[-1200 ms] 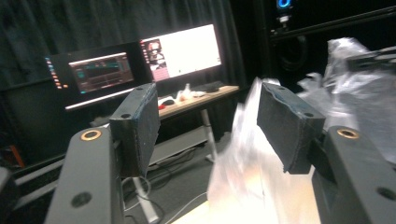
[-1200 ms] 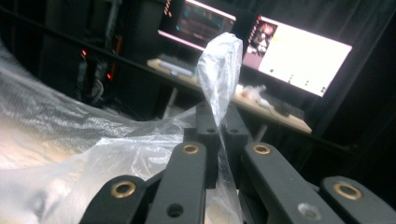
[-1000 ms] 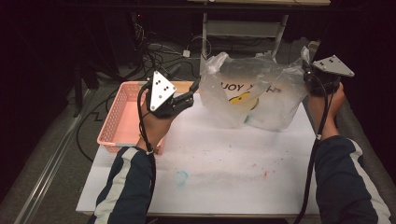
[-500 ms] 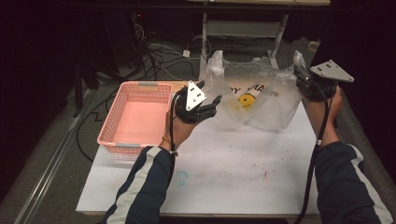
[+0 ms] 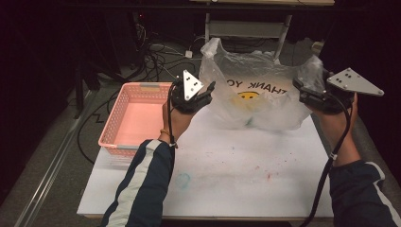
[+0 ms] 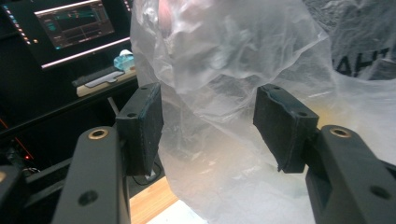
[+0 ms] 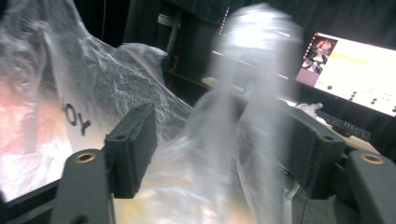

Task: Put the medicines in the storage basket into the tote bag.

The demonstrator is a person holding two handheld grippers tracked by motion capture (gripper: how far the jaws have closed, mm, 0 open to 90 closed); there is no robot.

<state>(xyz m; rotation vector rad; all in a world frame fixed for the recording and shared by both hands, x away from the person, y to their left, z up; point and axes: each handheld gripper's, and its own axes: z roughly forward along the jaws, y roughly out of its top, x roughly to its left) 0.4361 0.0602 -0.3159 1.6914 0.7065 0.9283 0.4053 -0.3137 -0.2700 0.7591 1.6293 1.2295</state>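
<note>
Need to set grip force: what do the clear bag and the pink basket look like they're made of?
The clear printed carrier bag looks like thin glossy plastic film: translucent, crinkled, catching highlights. The pink rectangular lattice basket looks like moulded rigid plastic, matte, with a regular perforated wall. Neither can be confirmed by look alone.

the plastic bag (image 5: 255, 94) reads "thank you", upside down, seemingly over a smiley

Plastic bag (image 7: 252, 121) handle blurred between the right gripper (image 7: 224, 140) jaws — bag contents too hazy to tell
</note>
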